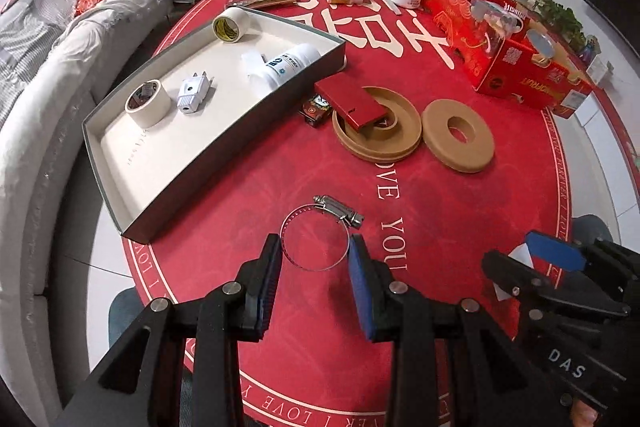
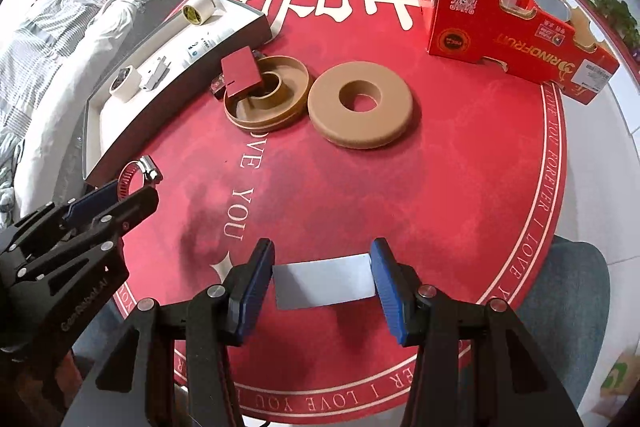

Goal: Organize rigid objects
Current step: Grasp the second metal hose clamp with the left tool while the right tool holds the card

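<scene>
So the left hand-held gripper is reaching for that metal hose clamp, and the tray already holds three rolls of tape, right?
Not quite: the tray holds two rolls of tape, not three, as the left wrist view shows. The left hand-held gripper does sit at the metal hose clamp.

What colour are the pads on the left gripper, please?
Blue pads on the left gripper, clearest in the left wrist view.

Tray [image 1: 120, 163] at table's [image 1: 440, 227] left edge, holding two tape rolls [image 1: 147, 102], plug [image 1: 192, 91], bottle [image 1: 286, 65]. Right of tray: open ring case [image 1: 376, 143], ring lid [image 1: 458, 135] beside it. Hose clamp [image 1: 316, 239] nearer, in front of tray. Carton [image 1: 520, 67] far right.
</scene>
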`<state>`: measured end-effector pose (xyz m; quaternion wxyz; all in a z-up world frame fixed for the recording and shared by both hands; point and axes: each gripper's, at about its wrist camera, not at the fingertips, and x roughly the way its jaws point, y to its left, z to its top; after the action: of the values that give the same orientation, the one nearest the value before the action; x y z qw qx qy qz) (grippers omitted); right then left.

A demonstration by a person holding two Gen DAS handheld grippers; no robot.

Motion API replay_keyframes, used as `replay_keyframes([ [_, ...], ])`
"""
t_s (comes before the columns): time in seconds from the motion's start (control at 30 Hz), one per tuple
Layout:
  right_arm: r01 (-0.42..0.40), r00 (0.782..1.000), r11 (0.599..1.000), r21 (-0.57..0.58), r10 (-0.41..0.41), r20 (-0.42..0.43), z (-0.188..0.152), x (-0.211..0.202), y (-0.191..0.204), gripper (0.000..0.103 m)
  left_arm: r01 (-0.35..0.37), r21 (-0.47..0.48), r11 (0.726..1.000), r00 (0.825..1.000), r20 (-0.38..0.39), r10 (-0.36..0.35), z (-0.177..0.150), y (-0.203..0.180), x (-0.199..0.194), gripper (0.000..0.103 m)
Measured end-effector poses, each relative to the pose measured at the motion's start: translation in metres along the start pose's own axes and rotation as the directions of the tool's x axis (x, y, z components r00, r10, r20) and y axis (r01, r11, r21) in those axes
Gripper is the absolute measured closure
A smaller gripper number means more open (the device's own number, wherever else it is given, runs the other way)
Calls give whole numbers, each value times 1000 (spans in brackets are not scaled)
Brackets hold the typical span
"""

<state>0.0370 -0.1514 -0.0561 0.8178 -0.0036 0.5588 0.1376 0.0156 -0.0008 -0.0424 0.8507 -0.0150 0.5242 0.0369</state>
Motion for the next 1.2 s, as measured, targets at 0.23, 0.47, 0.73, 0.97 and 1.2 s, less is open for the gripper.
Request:
replay_keyframes([
  [0.23,35,999,999,-14,-35,2,-6,-6,8,52,30,-39,999,1000,10,-30,-4,11,-4,67],
  [0.47,57,998,997,-44,-57,0,-7,-7,19,52,47,-78,996,999,30,-45,-6,22,-9,67],
  [0.73,72,997,997,-37,-72,2,-8,-8,21,52,88,-158,983,996,4,-89,-8,44,-1,65],
  [0.97,56,998,998,4,-56,-17,-11,-3,13,52,71,-126,990,996,-45,-77,-5,34,23,35],
  [1.2,51,999,999,9,-51,-16,-13,-4,10,52,14,37,999,993,-119,-10,3,-1,62,37],
])
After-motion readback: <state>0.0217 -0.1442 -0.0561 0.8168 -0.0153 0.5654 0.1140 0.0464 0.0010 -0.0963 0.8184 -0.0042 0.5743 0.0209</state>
